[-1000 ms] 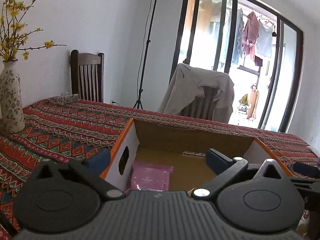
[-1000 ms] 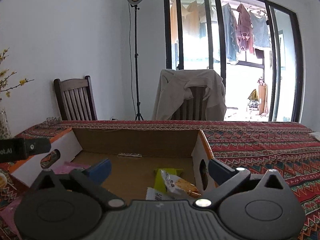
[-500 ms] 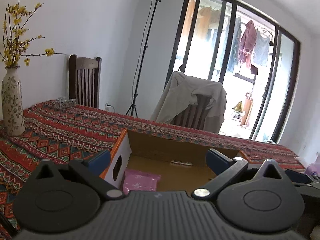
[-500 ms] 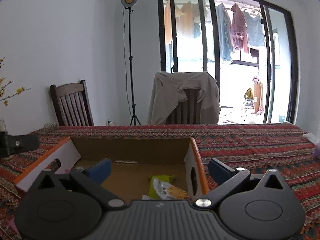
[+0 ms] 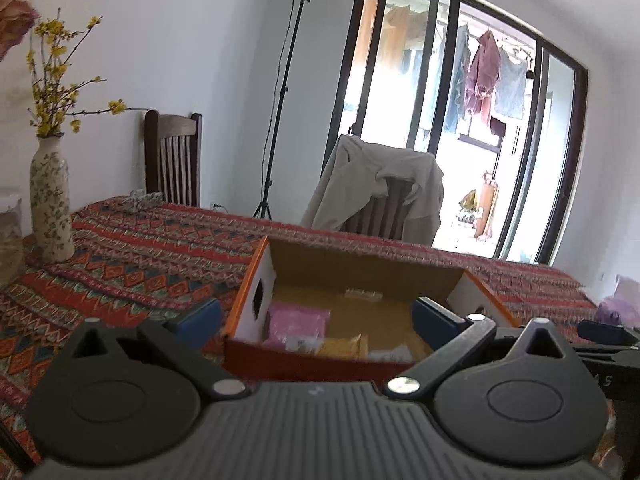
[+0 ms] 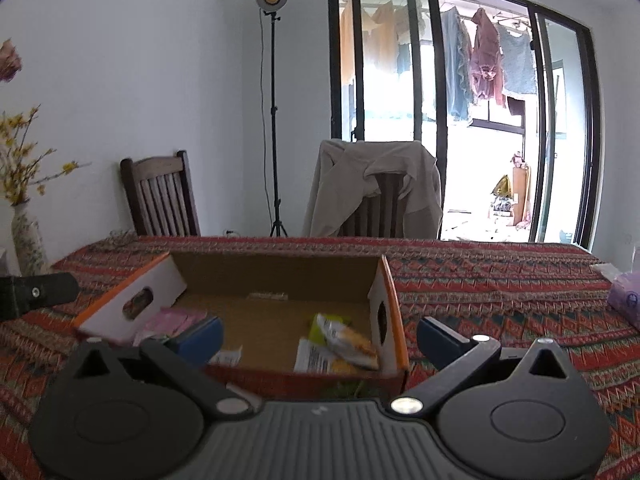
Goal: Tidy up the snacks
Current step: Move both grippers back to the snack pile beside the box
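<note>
Snacks sit mostly inside the cardboard box [image 5: 362,280], which I take as my landmark on the patterned surface [image 5: 132,264].

At the box's left end a pink packet [image 5: 296,322] lies on the floor against the white wall with the handle hole. Toward the near wall there is a yellow packet [image 5: 340,346], blurred in the left wrist view. At the right end, seen from the right wrist camera, a green-and-orange packet [image 6: 344,338] leans over a white label-printed packet [image 6: 314,356] just inside the right wall.

My left claw [image 5: 316,320] stands wide open and empty, hovering just short of the near wall, toward the box's left half. My right claw [image 6: 320,332] is likewise spread wide with nothing in it, facing the right half. Well to the right of the box, something pale purple [image 6: 626,300] rests on the cloth; I cannot tell whether it is a snack.

I judge the box loaded and both claws free. To do the next step well, I would check for strays outside the box first, and keep each claw high enough to clear the near wall before reaching anywhere, since a nudge could slide the light box.
</note>
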